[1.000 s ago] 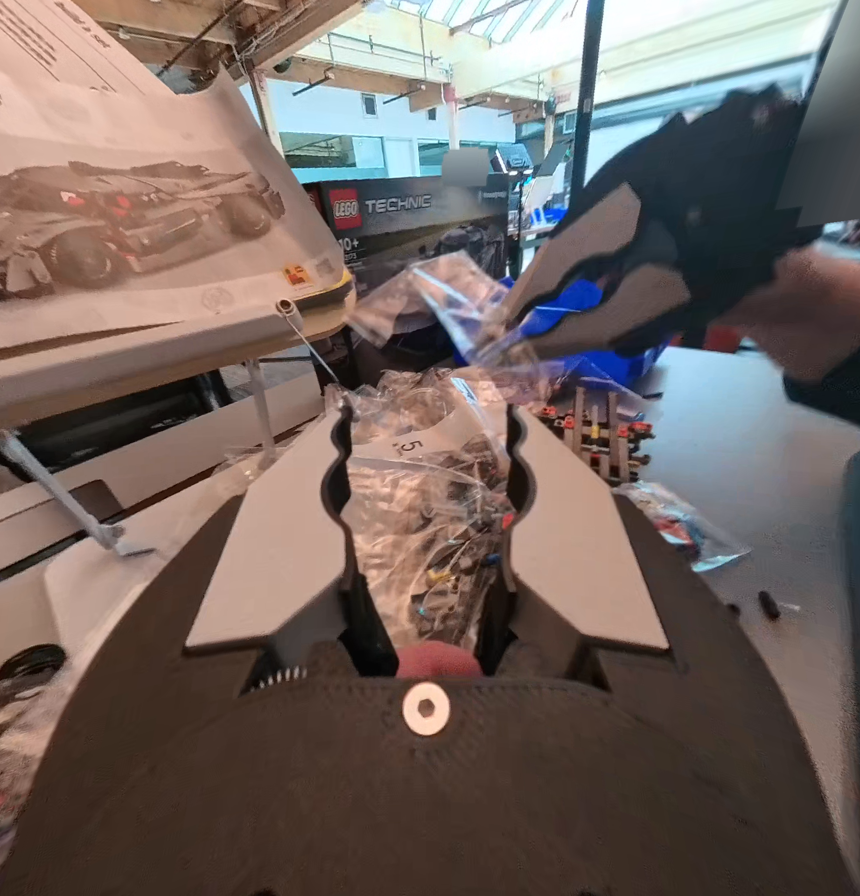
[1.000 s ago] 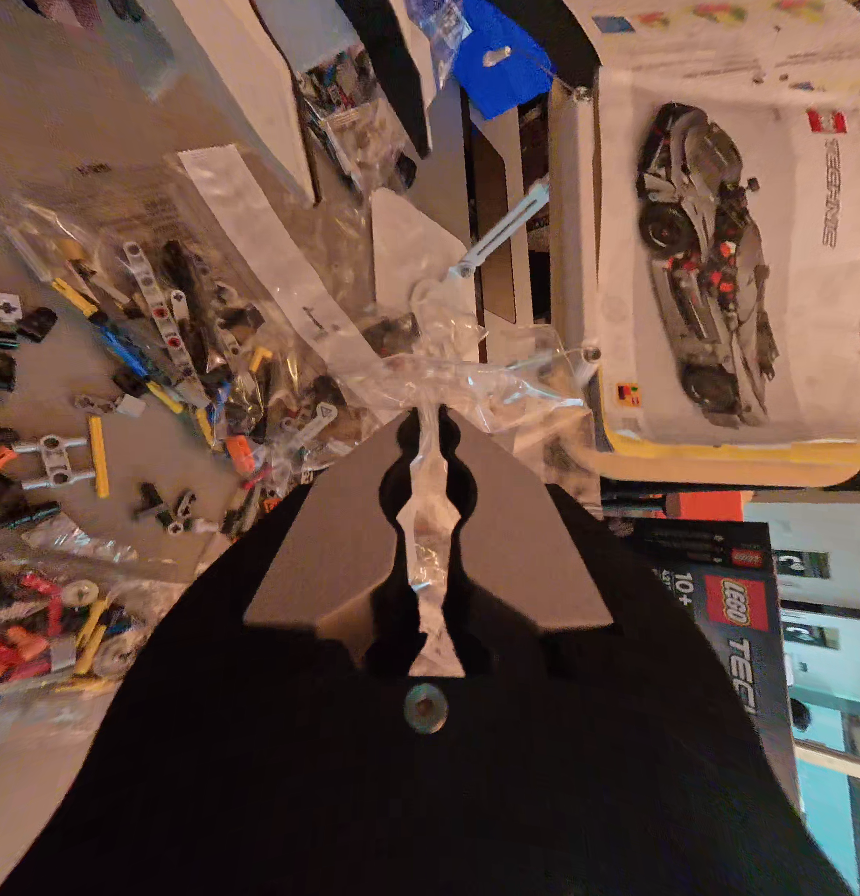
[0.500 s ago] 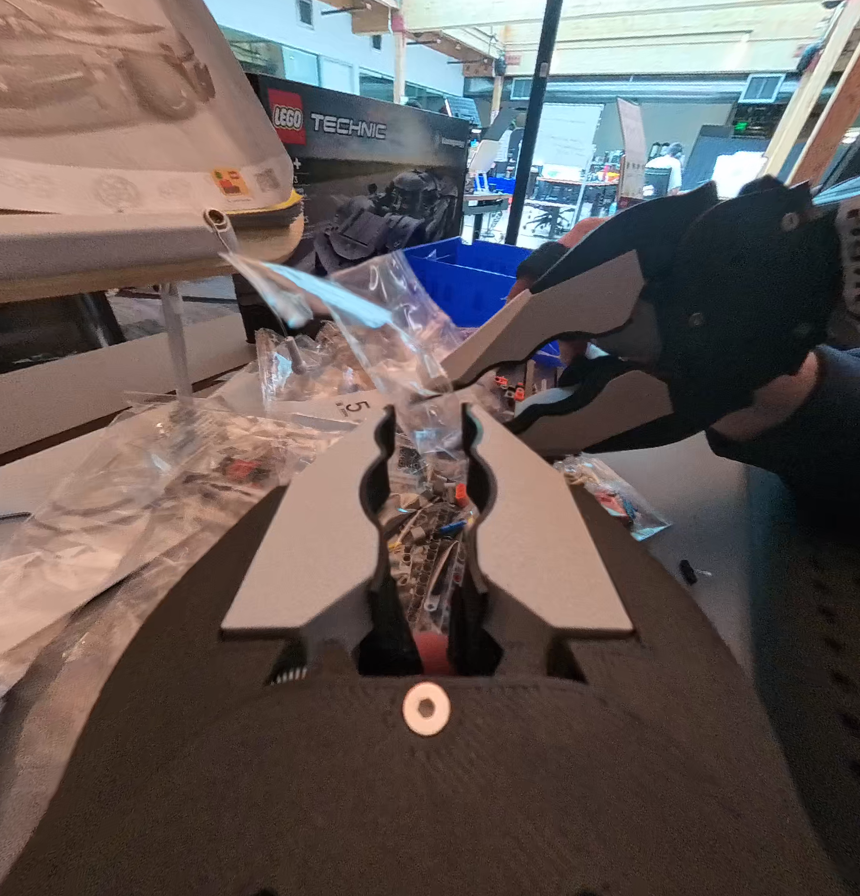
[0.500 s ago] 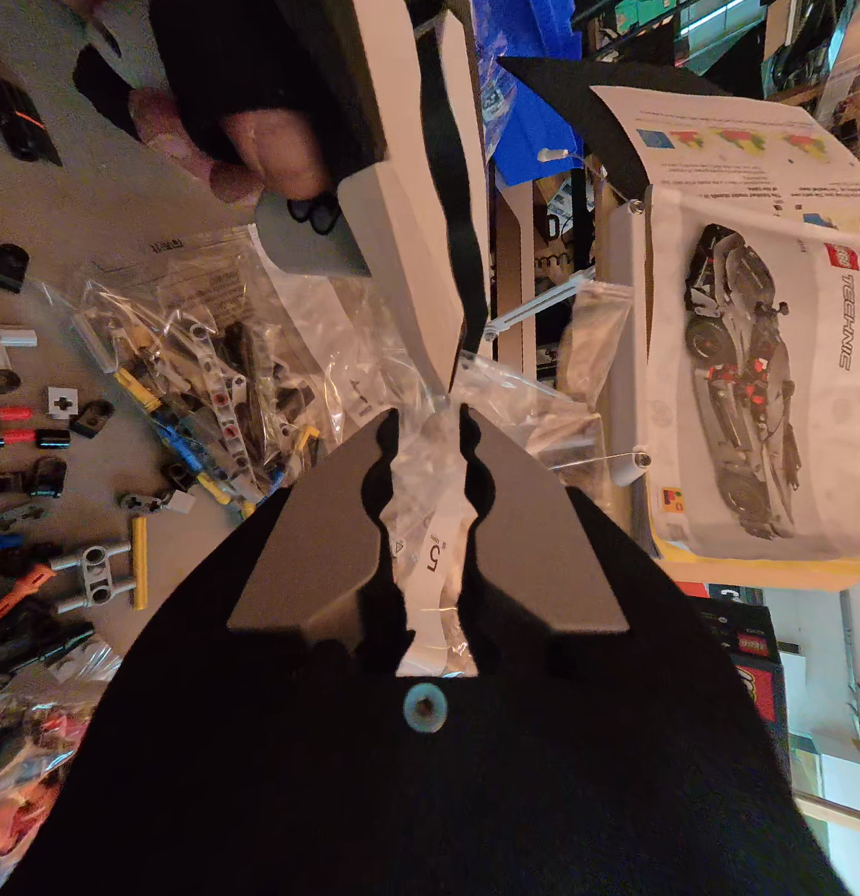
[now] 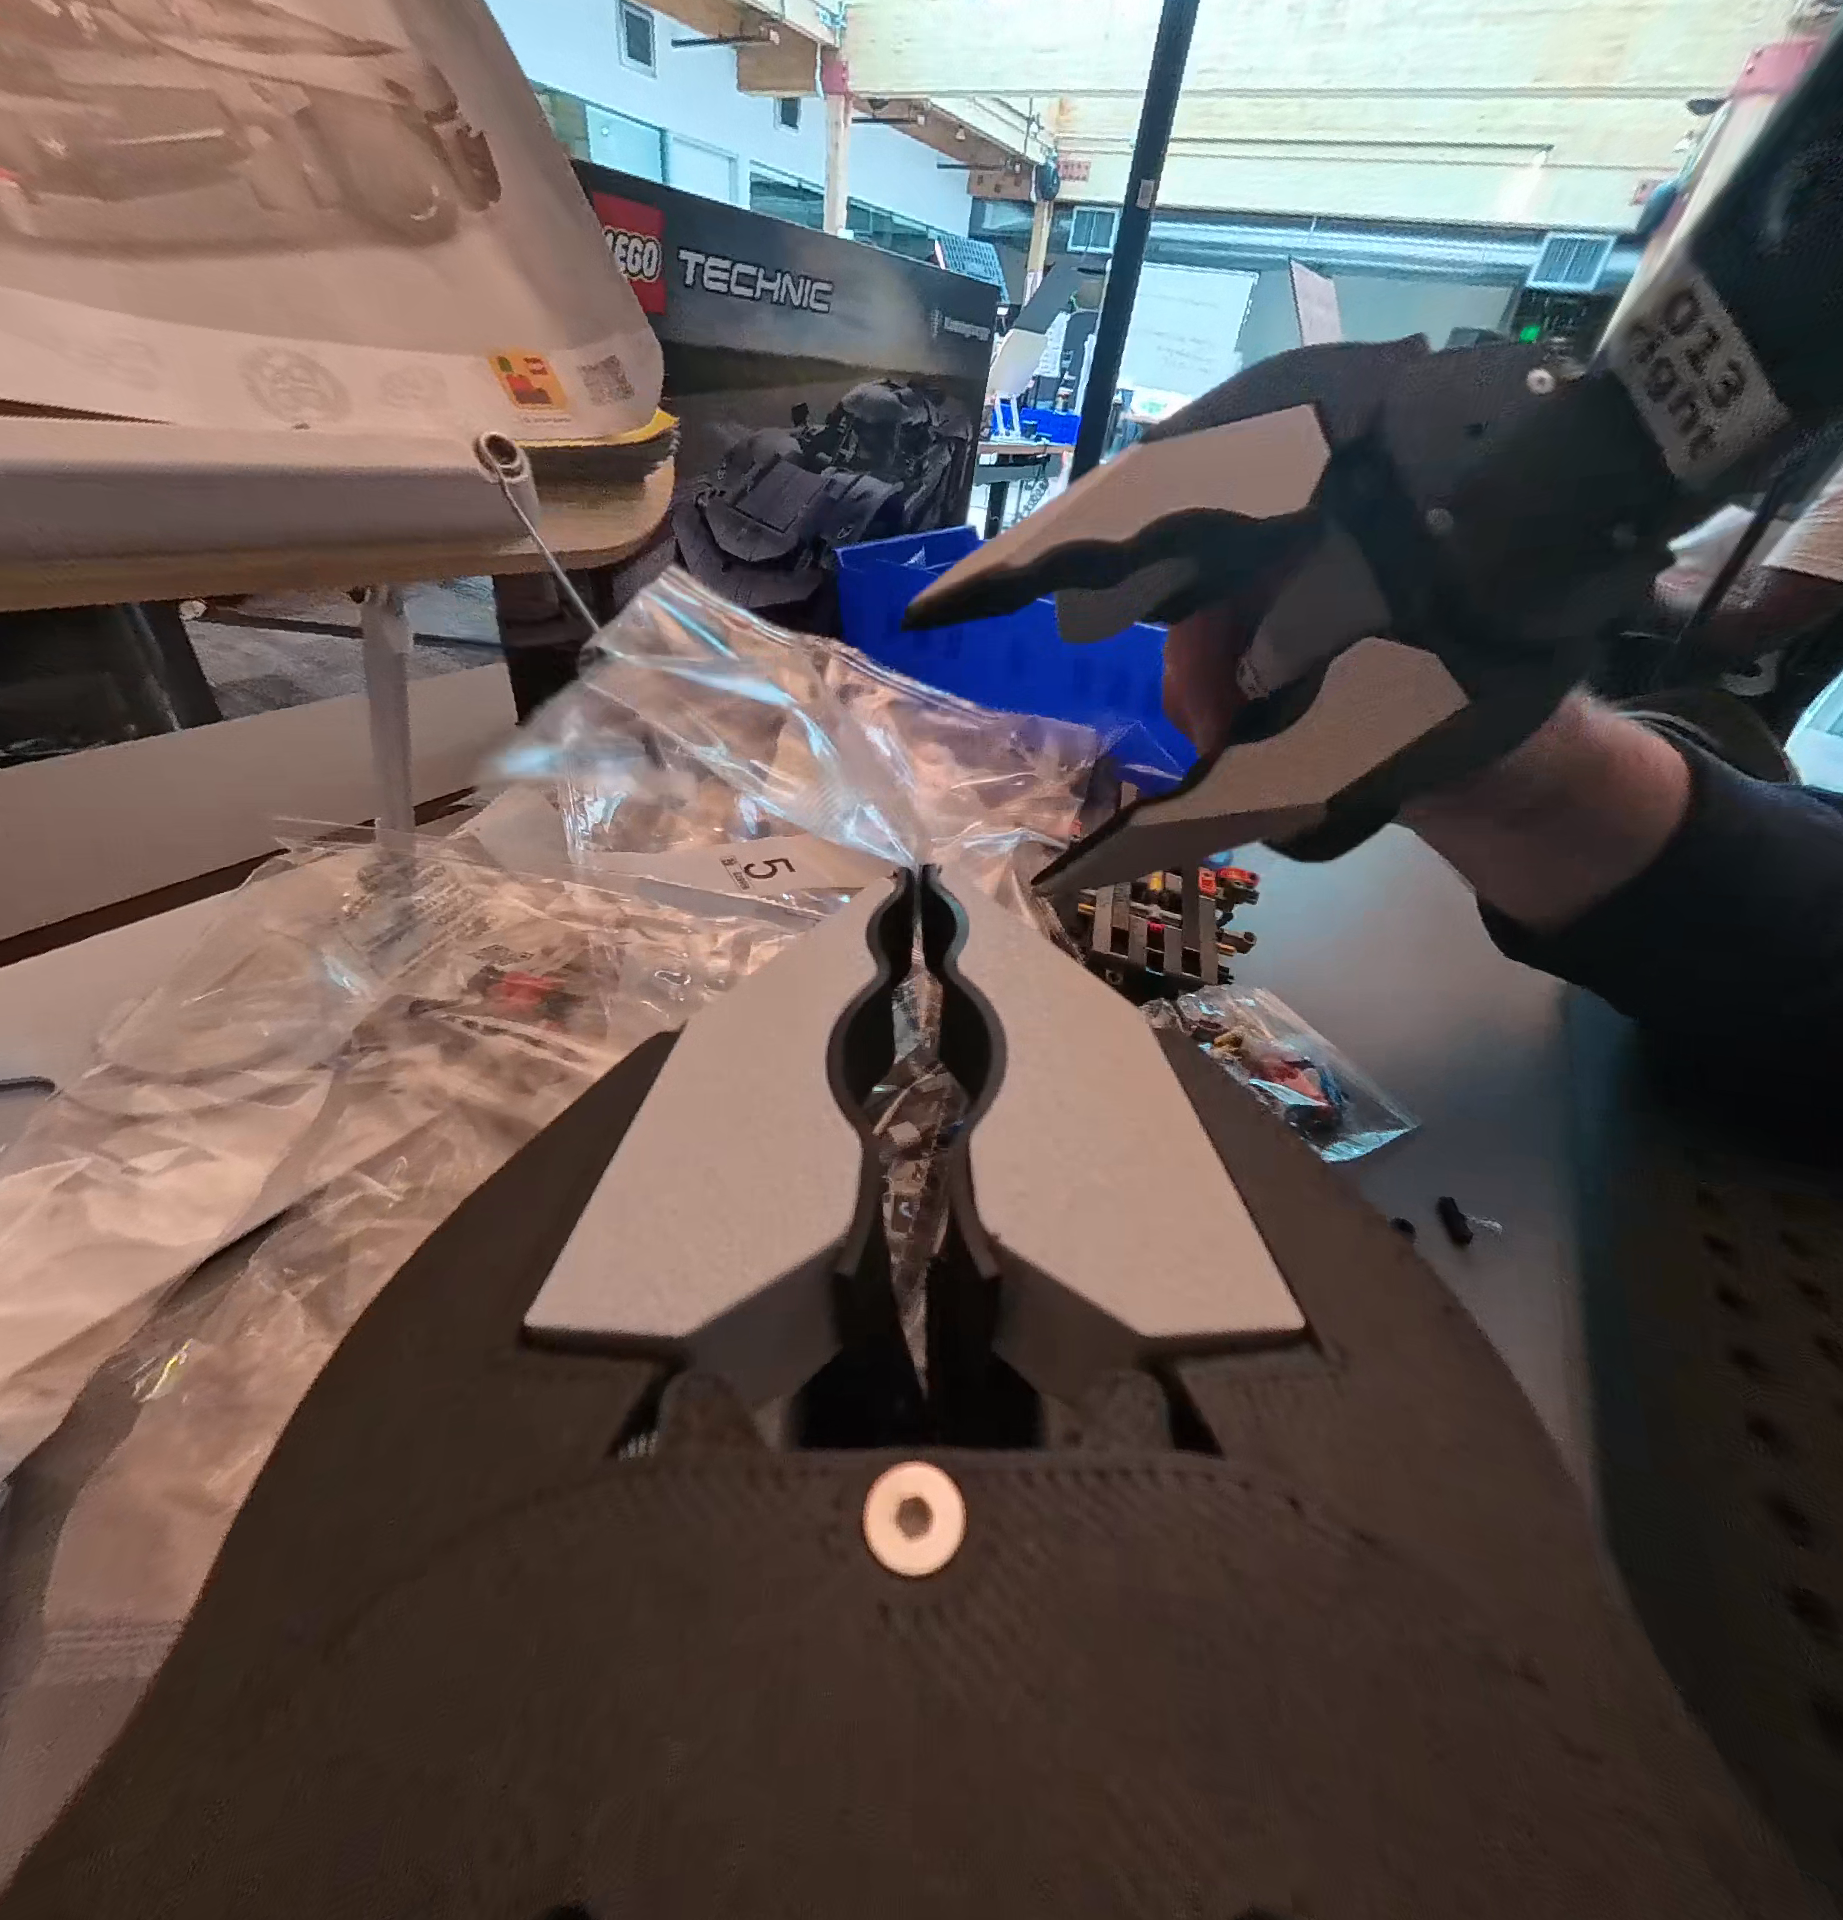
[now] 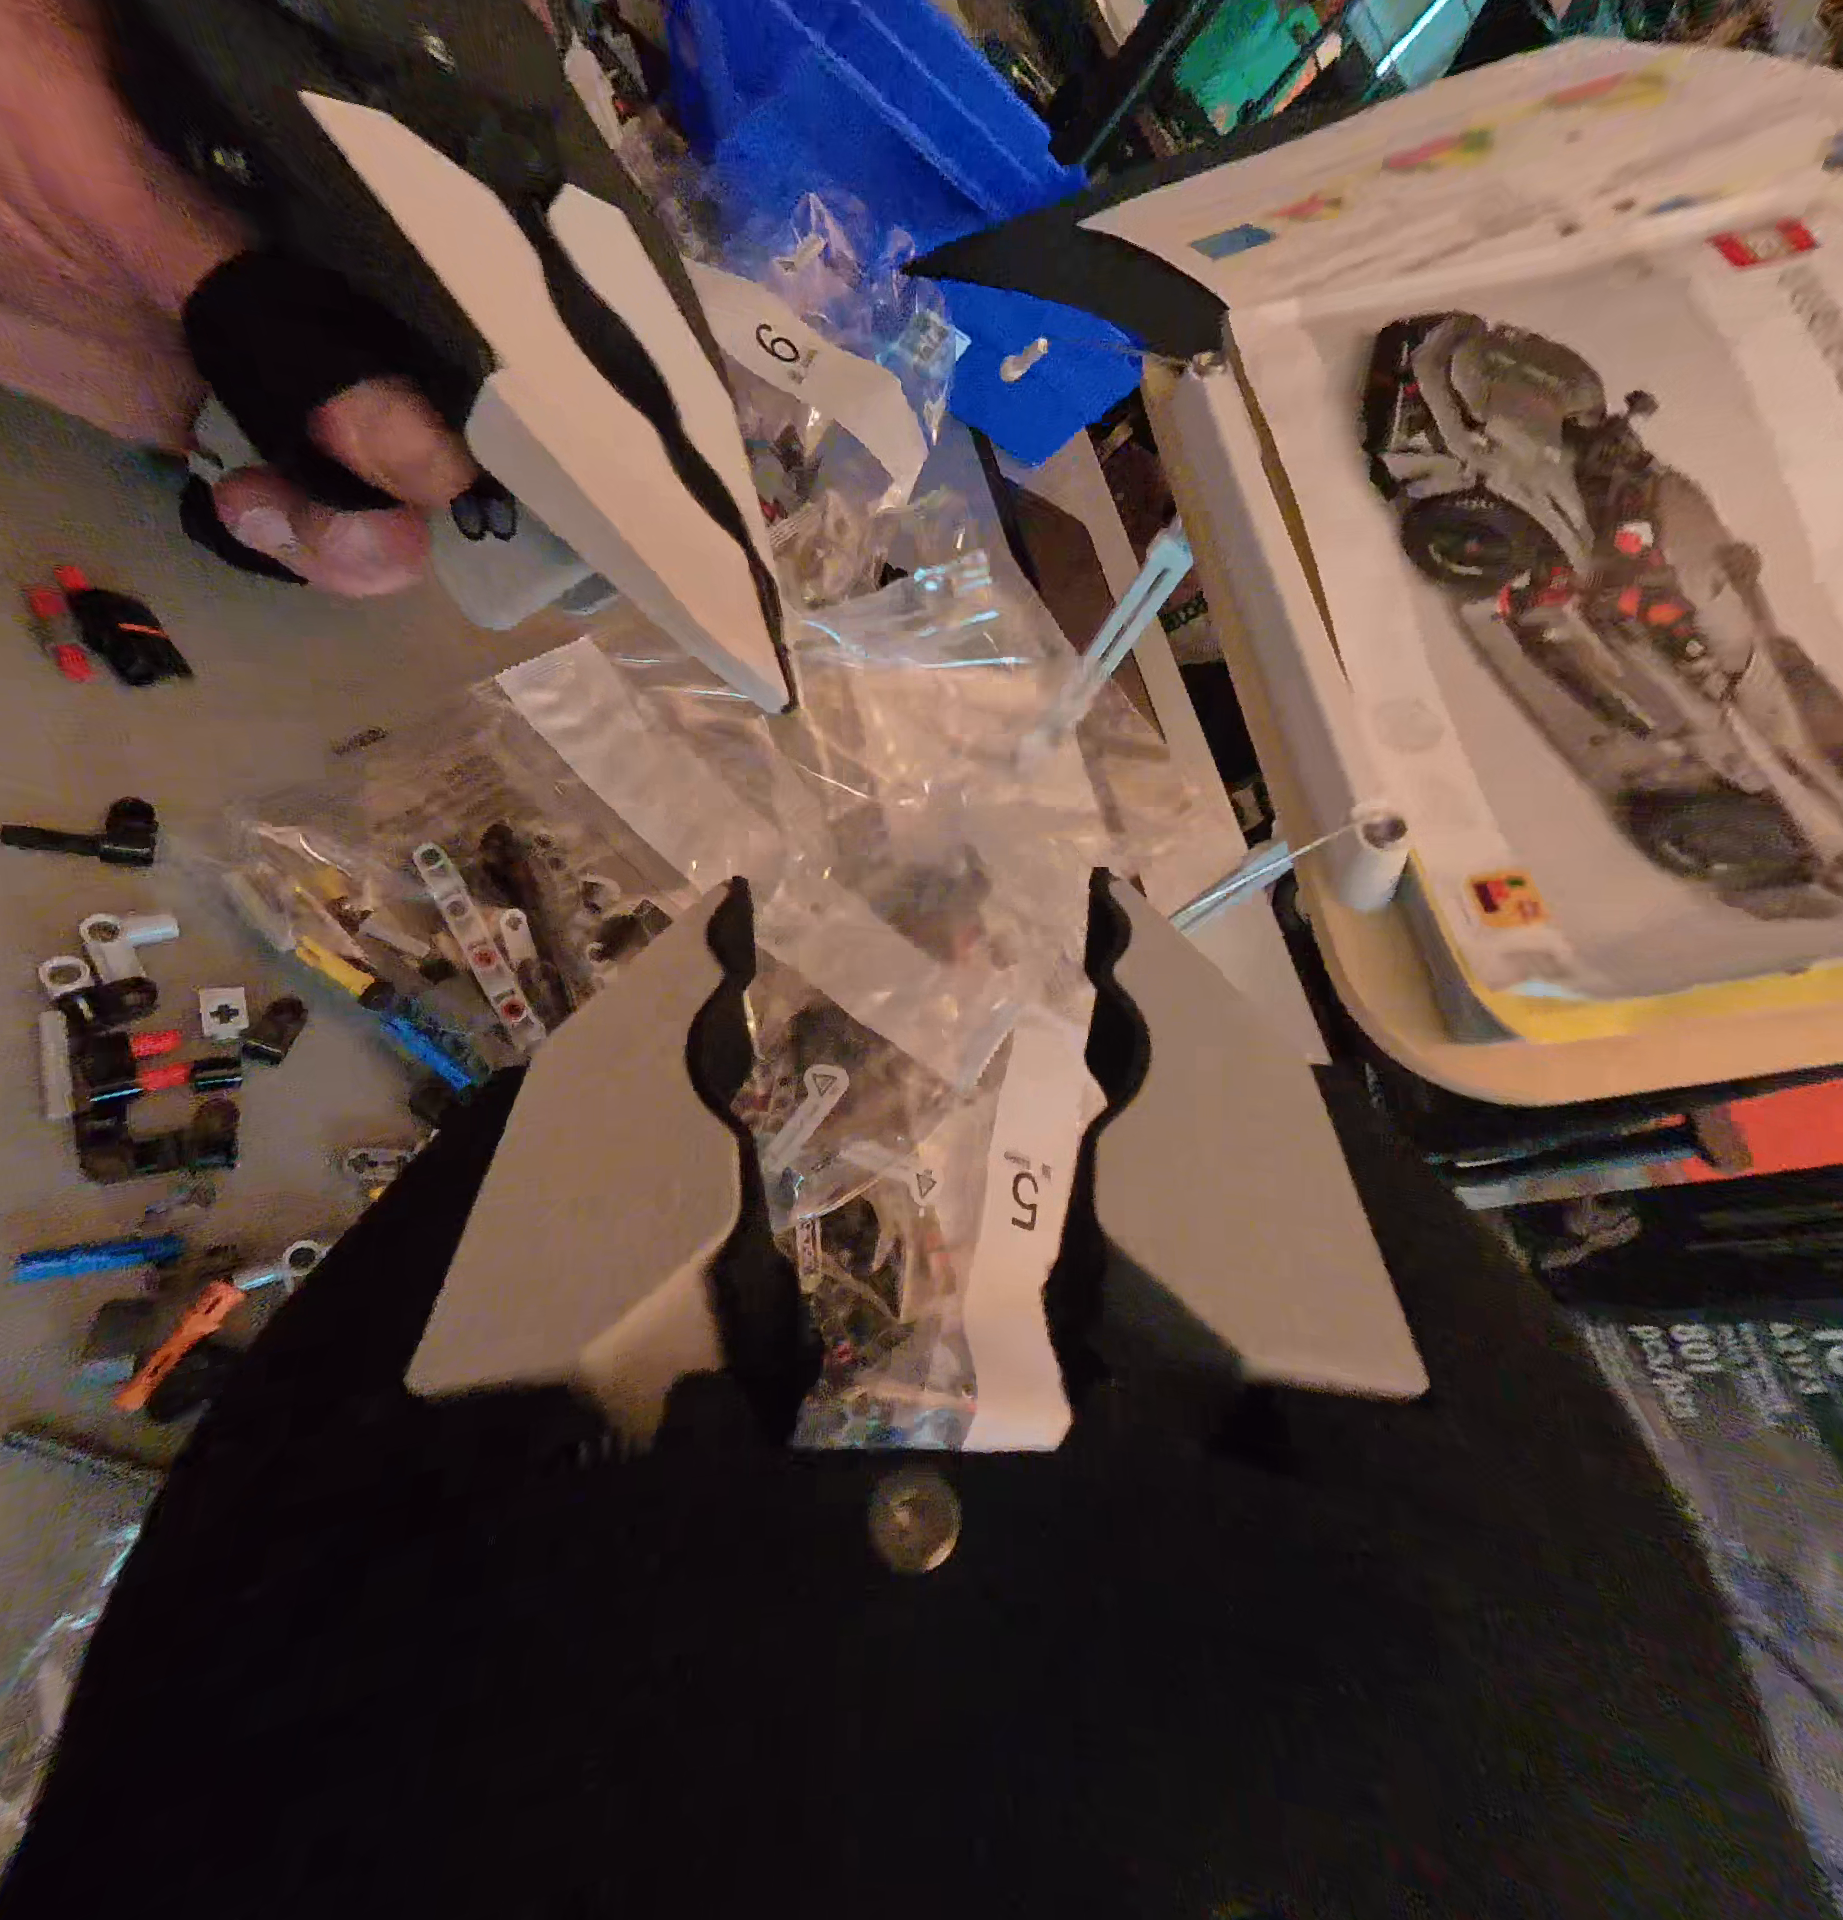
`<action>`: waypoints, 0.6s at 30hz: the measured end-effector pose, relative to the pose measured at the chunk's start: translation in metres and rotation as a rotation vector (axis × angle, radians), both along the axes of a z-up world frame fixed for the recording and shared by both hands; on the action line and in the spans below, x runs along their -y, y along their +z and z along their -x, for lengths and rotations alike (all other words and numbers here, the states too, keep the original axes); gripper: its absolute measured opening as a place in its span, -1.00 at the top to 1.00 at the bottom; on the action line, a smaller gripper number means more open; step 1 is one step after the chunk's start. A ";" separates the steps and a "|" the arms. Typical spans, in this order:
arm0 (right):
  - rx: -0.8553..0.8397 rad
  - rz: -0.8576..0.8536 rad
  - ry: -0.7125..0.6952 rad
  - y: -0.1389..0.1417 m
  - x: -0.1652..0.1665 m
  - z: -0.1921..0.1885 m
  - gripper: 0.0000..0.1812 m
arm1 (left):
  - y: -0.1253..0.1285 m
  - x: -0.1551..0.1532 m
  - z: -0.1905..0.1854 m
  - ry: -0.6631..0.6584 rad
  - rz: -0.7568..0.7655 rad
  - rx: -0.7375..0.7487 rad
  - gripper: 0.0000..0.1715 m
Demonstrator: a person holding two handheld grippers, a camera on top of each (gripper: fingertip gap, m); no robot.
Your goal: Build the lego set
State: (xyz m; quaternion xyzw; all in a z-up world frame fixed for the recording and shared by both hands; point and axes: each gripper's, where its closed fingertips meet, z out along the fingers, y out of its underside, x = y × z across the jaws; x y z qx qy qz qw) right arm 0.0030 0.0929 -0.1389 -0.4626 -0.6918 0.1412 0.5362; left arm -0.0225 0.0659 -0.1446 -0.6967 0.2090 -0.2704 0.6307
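Carrying clear part bags (image 5: pixel 377 997) on the grey bench (image 5: pixel 1416 966), loose pieces (image 6: pixel 138 1049) lying beside them, booklet stand (image 5: pixel 273 499) behind.

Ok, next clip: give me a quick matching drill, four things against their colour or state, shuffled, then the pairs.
Things:
1. left tongs
2. right tongs
3. storage bin
4. instruction booklet

States:
A. blue
B. open
C. propped on a stand, car picture showing
D. shut on the clear plastic bag

Pairs: 1-D, 2-B, 3-A, 4-C
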 end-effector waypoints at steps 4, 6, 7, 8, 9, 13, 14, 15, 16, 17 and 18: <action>-0.070 0.215 -0.010 -0.003 -0.013 -0.007 0.31 | -0.002 -0.001 0.000 0.003 -0.010 -0.021 1.00; -0.115 0.316 0.020 0.000 -0.014 -0.012 0.31 | -0.002 -0.001 0.000 0.002 -0.019 -0.022 1.00; -0.138 0.366 0.037 0.003 -0.014 -0.014 0.34 | -0.001 -0.001 0.000 0.003 -0.022 -0.020 1.00; -0.161 0.419 0.055 0.006 -0.013 -0.016 0.37 | -0.001 -0.001 0.001 0.006 -0.025 -0.022 1.00; -0.187 0.471 0.074 0.010 -0.012 -0.017 0.38 | -0.001 -0.001 0.001 0.008 -0.025 -0.028 1.00; -0.224 0.594 0.092 0.016 -0.011 -0.019 0.42 | -0.002 0.000 -0.002 -0.005 -0.032 -0.041 1.00; -0.214 0.608 0.088 0.013 -0.010 -0.018 0.43 | -0.002 0.000 -0.003 -0.011 -0.037 -0.044 1.00; -0.212 0.622 0.090 0.011 -0.009 -0.017 0.45 | -0.003 0.001 -0.004 -0.018 -0.037 -0.050 1.00; -0.219 0.644 0.095 0.011 -0.008 -0.015 0.47 | -0.004 0.002 -0.006 -0.027 -0.036 -0.055 1.00; -0.222 0.678 0.096 0.009 -0.008 -0.013 0.48 | -0.004 0.003 -0.007 -0.035 -0.038 -0.059 1.00; -0.221 0.715 0.098 0.007 -0.007 -0.012 0.51 | -0.004 0.003 -0.009 -0.042 -0.043 -0.062 1.00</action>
